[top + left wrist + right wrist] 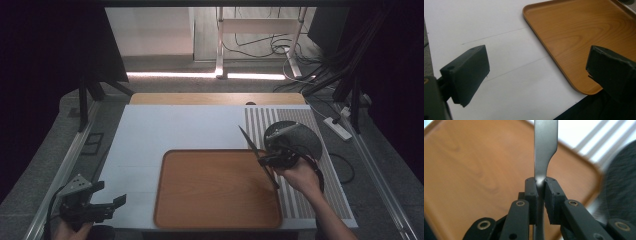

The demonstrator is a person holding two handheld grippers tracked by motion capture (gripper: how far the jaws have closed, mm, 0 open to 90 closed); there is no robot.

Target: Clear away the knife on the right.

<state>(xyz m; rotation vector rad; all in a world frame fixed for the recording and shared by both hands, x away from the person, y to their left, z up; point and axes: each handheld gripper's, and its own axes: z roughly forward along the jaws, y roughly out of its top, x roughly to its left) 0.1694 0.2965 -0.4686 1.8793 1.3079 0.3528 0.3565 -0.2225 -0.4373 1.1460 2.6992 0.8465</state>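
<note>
A wooden tray [210,195] lies on the white tabletop [165,127], near its front. My right gripper [265,160] hangs over the tray's right edge, shut on a grey metal knife [249,140]. The knife slants from back left to front right above the tray. In the right gripper view the knife blade [545,147] rises straight up from between the closed jaws of the gripper [540,183], with the tray [474,170] below. My left gripper [111,194] is held at the table's front left corner, open and holding nothing. Its view shows the gripper [536,67] wide apart over the tabletop, beside the tray's corner [574,30].
A dark round plate [302,137] rests on a grey-and-white striped mat [300,197] right of the tray; it appears blurred as the plate [621,182] in the right gripper view. Beyond the table are a frame's legs, cables and a power strip [337,128].
</note>
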